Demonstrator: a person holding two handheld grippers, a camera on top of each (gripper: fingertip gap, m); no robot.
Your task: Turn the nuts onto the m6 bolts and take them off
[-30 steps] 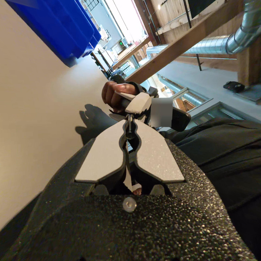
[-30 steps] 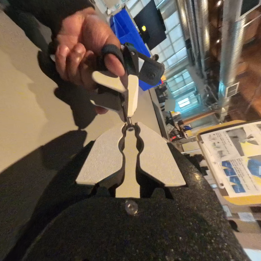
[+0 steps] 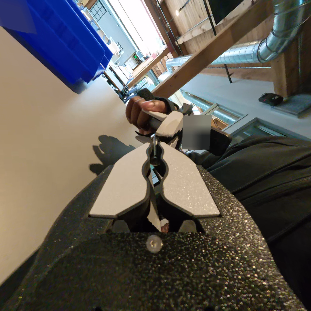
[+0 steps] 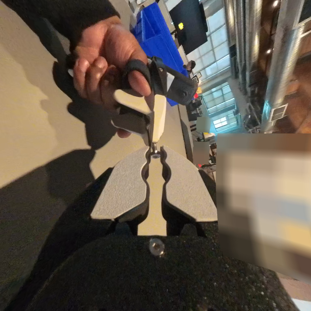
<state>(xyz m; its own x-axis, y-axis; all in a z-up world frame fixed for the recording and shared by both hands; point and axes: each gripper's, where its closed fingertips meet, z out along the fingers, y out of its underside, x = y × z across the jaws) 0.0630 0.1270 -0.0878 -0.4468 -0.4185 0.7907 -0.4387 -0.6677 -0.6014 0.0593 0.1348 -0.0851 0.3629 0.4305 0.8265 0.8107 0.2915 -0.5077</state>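
My left gripper (image 3: pixel 154 149) is shut on a dark M6 bolt (image 3: pixel 155 154), whose shaft points away between the fingertips. A silver nut (image 3: pixel 153 136) sits on the bolt's far end, clamped by my right gripper (image 3: pixel 157 134), which a hand holds facing mine. In the right wrist view my right gripper (image 4: pixel 155 149) is shut on the nut (image 4: pixel 155 156) at its fingertips. The bolt shaft (image 4: pixel 153 145) runs from there into the left gripper (image 4: pixel 151 140), held by a hand. Both grippers hang above the beige table (image 3: pixel 42 134).
Blue plastic bins (image 3: pixel 58 38) stand on the table behind, also showing in the right wrist view (image 4: pixel 156 38). A person's dark clothing (image 3: pixel 260 176) fills the right side of the left wrist view. The table (image 4: pixel 25 101) lies below to the left.
Both grippers stay clamped tip to tip. The bolt now looks slightly tilted in the left wrist view and the nut shows more clearly at its end. The hands have shifted only a little.
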